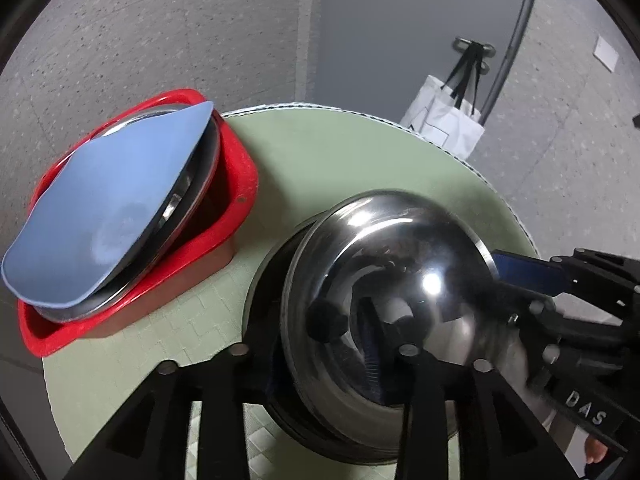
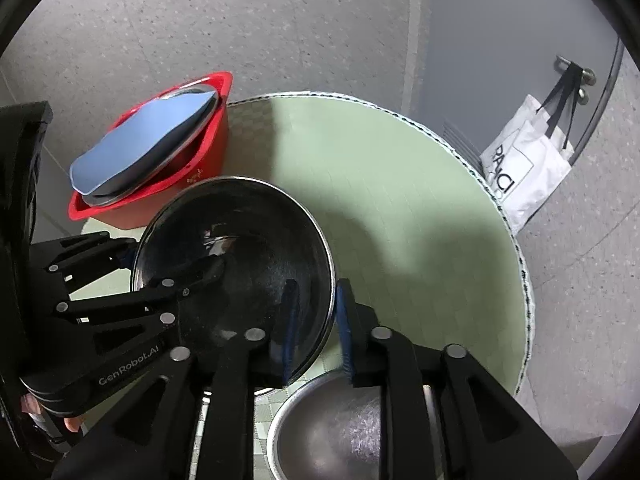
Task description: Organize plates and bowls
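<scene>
Both grippers hold one steel bowl (image 2: 240,256) tilted above the green round table (image 2: 400,208). My right gripper (image 2: 316,332) is shut on its near rim, one blue pad inside and one outside. My left gripper (image 2: 168,268) is shut on the opposite rim. In the left wrist view I see the bowl's shiny outside (image 1: 400,280), with my left gripper (image 1: 320,360) closed over its rim and the right gripper (image 1: 532,276) at the right. A red basin (image 1: 240,184) at the table's left holds steel plates (image 1: 192,200) and a blue plate (image 1: 112,208) leaning on top.
A second steel bowl (image 2: 332,440) sits upright on the table below my right gripper. A white tote bag (image 2: 520,168) hangs on a door handle beyond the table's far right edge. Speckled grey floor surrounds the table.
</scene>
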The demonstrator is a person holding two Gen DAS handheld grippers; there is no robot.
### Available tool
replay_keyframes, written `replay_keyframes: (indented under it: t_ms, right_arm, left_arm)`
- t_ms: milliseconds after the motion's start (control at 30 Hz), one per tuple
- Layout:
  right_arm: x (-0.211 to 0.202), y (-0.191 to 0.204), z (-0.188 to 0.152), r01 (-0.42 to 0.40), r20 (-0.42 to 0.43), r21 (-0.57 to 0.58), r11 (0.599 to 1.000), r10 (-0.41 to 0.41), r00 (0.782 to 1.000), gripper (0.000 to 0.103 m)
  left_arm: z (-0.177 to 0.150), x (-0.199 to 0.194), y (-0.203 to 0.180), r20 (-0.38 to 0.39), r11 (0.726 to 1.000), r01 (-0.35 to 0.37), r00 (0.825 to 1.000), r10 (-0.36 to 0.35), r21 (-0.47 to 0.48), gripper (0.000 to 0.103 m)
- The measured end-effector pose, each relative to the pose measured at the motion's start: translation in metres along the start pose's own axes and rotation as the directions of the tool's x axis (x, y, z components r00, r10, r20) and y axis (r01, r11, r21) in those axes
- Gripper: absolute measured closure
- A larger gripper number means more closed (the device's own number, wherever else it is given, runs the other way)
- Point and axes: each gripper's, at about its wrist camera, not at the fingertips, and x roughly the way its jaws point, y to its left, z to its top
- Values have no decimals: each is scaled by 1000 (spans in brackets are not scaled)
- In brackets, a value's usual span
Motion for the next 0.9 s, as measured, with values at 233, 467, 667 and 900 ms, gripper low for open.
replay_keyframes:
  t_ms: [233,467,667,900]
  right_arm:
    - [-11,-15,-4,-65,36,34,997,64,997,55]
    - [-42,-50,-20,-85,82,67,994,79,993,47]
    - [-45,-93,-47,-73,43,104,992,69,997,45]
    - [-20,-108,-79,-147,-50,99,984,153,987,45]
  left_arm:
    - [-17,-16,-17,49,998,-36,998,38,-44,39]
    - [-52,-61,-37,177,968,-146,967,183,-201,14]
    - [-93,-73,-71,199,953,-128,962,187,-276,13]
    - [-140,-65,-114,150,951,-111,976,160,-290,16]
